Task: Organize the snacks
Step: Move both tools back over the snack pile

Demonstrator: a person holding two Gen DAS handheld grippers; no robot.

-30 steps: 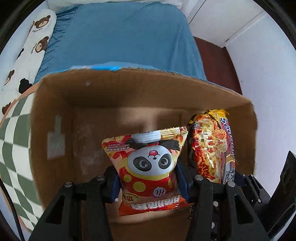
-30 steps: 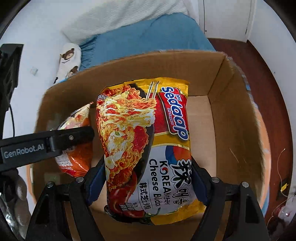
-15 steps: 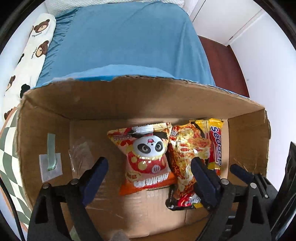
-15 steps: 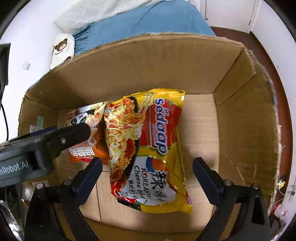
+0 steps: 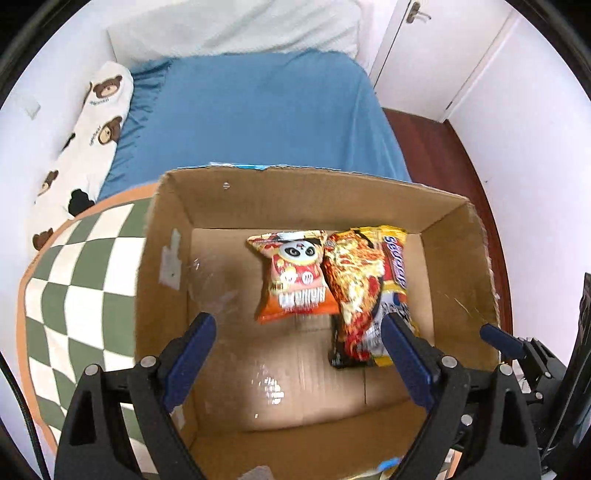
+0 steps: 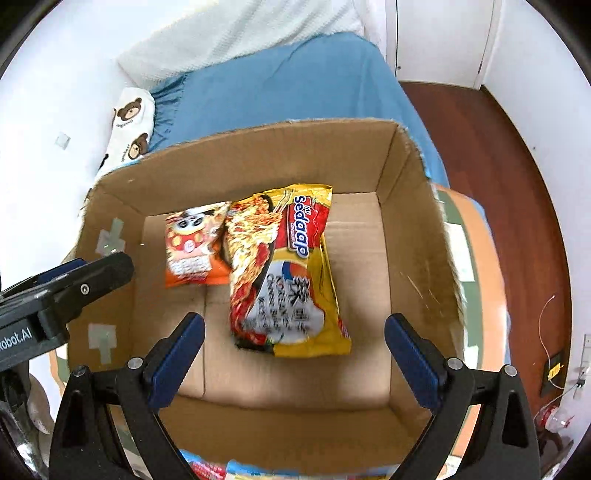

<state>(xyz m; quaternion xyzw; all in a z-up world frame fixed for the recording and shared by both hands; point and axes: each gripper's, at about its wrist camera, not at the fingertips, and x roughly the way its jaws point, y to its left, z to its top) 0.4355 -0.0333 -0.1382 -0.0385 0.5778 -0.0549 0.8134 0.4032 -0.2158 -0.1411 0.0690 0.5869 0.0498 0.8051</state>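
An open cardboard box (image 5: 173, 225) (image 6: 417, 206) holds two packets lying flat on its floor. An orange panda snack packet (image 5: 295, 277) (image 6: 192, 243) lies left of a yellow Sedaap noodle packet (image 5: 369, 291) (image 6: 288, 269), which overlaps its edge. My left gripper (image 5: 295, 328) is open and empty, above the box's near side. My right gripper (image 6: 295, 328) is open and empty, above the box's near side. The left gripper's body also shows at the left of the right wrist view (image 6: 62, 288).
The box stands on a green-and-white checked mat (image 5: 74, 295) with an orange rim. Behind it lie a blue bedsheet (image 5: 251, 118), a bear-print pillow (image 5: 85, 136) and a white blanket (image 6: 236, 33). Dark wood floor (image 6: 498, 147) lies to the right. Colourful packets (image 6: 207, 469) show under the box's near edge.
Both grippers opened and let go of their packets, which now lie on the box floor. Both grippers have pulled up and back from the box.
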